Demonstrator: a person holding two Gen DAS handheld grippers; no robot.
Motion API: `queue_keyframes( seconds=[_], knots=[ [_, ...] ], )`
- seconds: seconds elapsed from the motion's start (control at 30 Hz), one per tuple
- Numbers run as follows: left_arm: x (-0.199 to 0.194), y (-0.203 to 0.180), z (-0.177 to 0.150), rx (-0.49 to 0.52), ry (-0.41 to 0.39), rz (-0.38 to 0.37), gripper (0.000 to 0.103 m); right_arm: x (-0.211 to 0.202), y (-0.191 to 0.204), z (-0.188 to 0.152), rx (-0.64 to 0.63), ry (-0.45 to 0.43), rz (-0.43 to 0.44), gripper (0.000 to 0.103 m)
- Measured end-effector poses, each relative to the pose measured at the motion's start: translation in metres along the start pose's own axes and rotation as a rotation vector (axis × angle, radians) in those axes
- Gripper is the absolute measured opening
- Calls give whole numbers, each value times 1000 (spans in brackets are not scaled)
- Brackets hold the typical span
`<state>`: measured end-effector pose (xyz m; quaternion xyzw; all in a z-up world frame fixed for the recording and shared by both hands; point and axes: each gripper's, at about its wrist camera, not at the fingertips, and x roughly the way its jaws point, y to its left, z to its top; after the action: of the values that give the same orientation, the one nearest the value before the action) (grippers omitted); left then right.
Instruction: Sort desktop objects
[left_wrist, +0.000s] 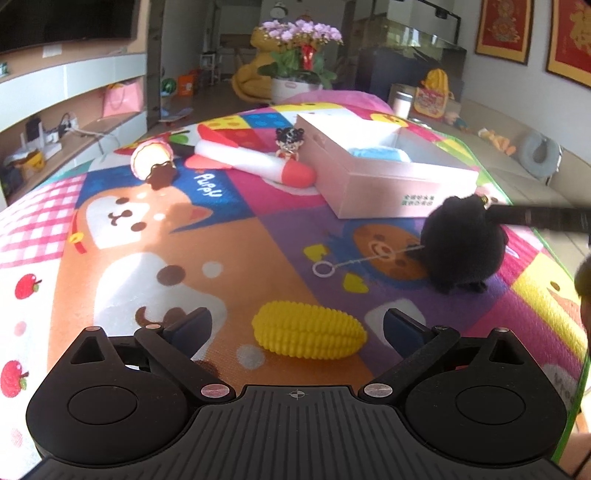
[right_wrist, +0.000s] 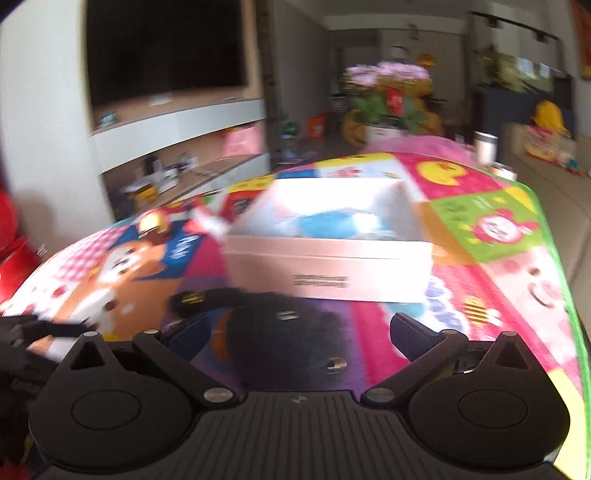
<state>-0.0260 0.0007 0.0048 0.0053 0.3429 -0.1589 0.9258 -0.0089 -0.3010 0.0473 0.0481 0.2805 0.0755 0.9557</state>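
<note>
Both claws gape empty — left claw (left_wrist: 297, 325) around the yellow corn (left_wrist: 308, 329), right claw (right_wrist: 299, 332) around the black plush (right_wrist: 291, 336).

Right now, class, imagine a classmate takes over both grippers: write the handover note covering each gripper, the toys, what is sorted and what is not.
Left gripper: open, holding nothing, with the yellow corn toy lying on the mat between its fingers.
Right gripper: open, the black plush toy between its fingers; that view is blurred.
Pink box: open, something blue already inside.
Left to sort: corn, black plush, rocket plush, small doll figure, round pink toy, all on the mat outside the box.
</note>
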Motion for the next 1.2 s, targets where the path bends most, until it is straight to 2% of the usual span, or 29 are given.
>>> queue_keyframes(
  seconds=[0.17, 0.23, 0.3, 0.37, 0.6, 0.87, 1.1, 1.2],
  knots=[
    [1, -1, -3, -1, 17, -10, 102, 5, -55, 6, 243, -6, -106, 103],
    [3, -2, -4, 0, 22, -14, 102, 13, -64, 5, 259, 10, -192, 103],
    [3, -4, -4, 3, 26, -19, 102, 21, -64, 0, 228, 30, -231, 99],
    [4, -6, -5, 7, 29, -26, 102, 27, -61, -5, 200, 65, -213, 93],
    [1, -8, -7, 0, 35, -33, 103, 34, -38, -15, 182, 116, -108, 91],
    [1, -9, -8, -7, 32, -27, 103, 31, -45, -27, 198, 131, -149, 94],
    [-1, -16, -8, -24, 29, -126, 103, 32, -46, -27, 197, 132, -163, 98],
    [0, -21, -9, -4, 31, -109, 103, 32, -45, -28, 191, 129, -163, 99]
  ],
)
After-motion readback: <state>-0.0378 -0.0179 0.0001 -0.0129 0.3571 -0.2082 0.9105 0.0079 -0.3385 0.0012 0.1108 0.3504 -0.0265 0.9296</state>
